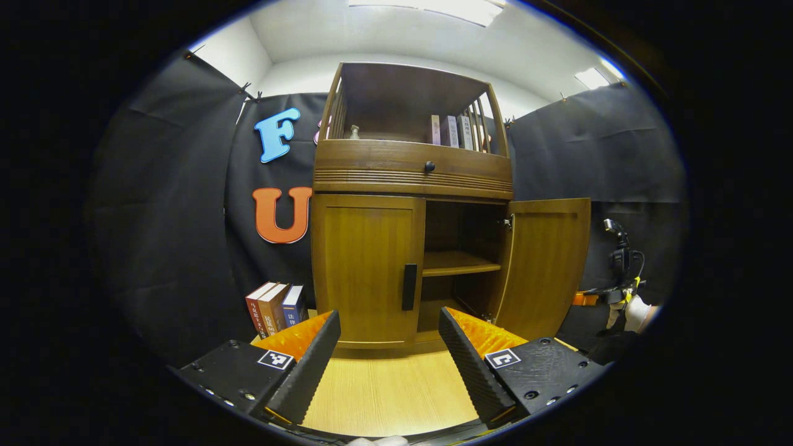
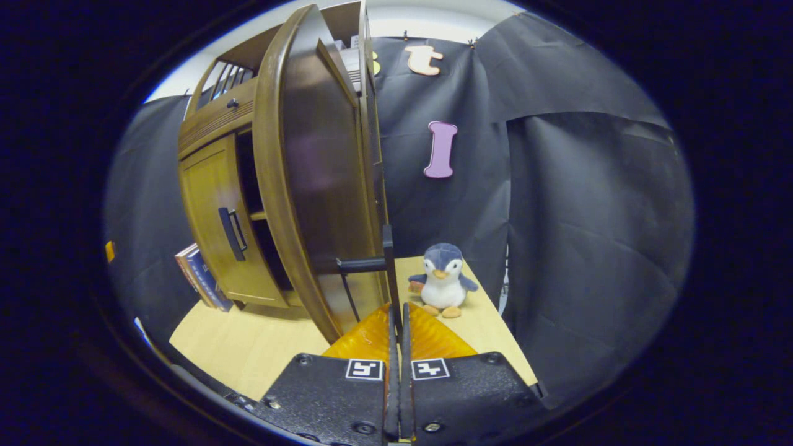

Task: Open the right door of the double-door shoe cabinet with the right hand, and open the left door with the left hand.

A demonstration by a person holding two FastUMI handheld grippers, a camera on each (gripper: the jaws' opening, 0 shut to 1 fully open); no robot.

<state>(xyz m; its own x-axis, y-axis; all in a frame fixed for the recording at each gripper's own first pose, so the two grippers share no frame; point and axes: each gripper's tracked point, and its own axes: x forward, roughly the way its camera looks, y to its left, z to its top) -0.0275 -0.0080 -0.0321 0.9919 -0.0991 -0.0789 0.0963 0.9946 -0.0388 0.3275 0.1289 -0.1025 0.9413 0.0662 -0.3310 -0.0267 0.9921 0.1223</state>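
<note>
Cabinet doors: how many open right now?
1. The right door is swung wide, its handle just ahead of the right gripper. The left door sits shut, the open left gripper short of it.

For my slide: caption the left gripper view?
Open left gripper faces the closed left door; right door open.

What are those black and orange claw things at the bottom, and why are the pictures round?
They are grippers, pinching tools a person holds, one per hand. Each carries a fisheye camera, so pictures look round. In the left gripper view, the left gripper is open, facing the cabinet's closed left door. In the right gripper view, the right gripper is pinched on the edge of the open right door. A toy penguin and some books stand on the table.
</note>
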